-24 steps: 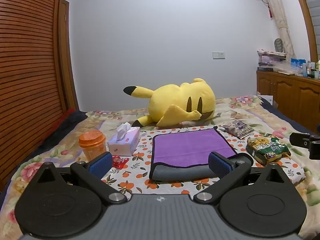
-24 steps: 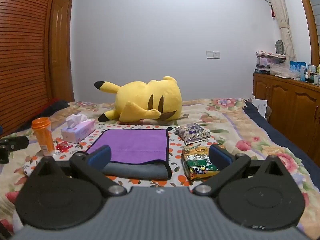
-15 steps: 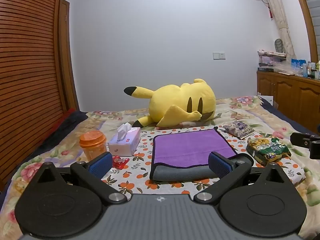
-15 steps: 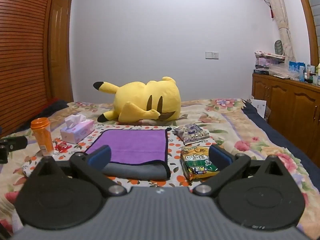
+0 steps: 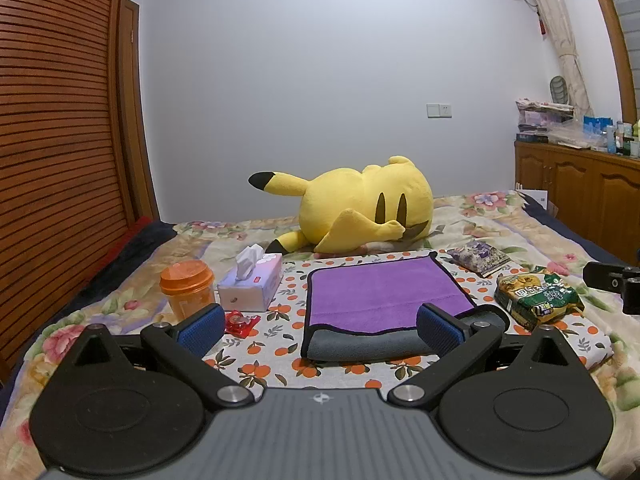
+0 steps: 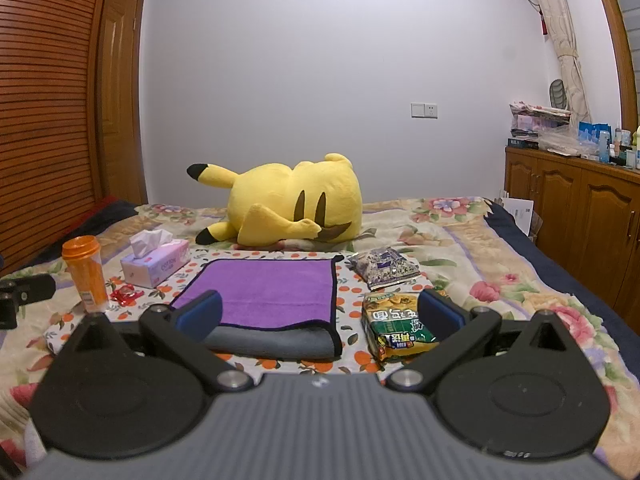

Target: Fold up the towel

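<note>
A purple towel (image 5: 380,292) with a grey underside and black trim lies folded on an orange-print cloth (image 5: 280,328) on the bed; its grey fold faces me. It also shows in the right wrist view (image 6: 272,288). My left gripper (image 5: 320,328) is open and empty, held just short of the towel's near edge. My right gripper (image 6: 320,316) is open and empty, near the towel's near right corner. Each gripper's body shows at the edge of the other's view.
A yellow plush toy (image 5: 360,208) lies behind the towel. An orange cup (image 5: 186,288), a tissue box (image 5: 250,286) and a red wrapper (image 5: 240,322) are to the left. Two snack packs (image 6: 400,324) (image 6: 384,266) lie to the right. Wooden cabinets (image 6: 580,216) stand far right.
Both grippers have drifted slightly back and up from the towel; the view has barely shifted. Both stay open.
</note>
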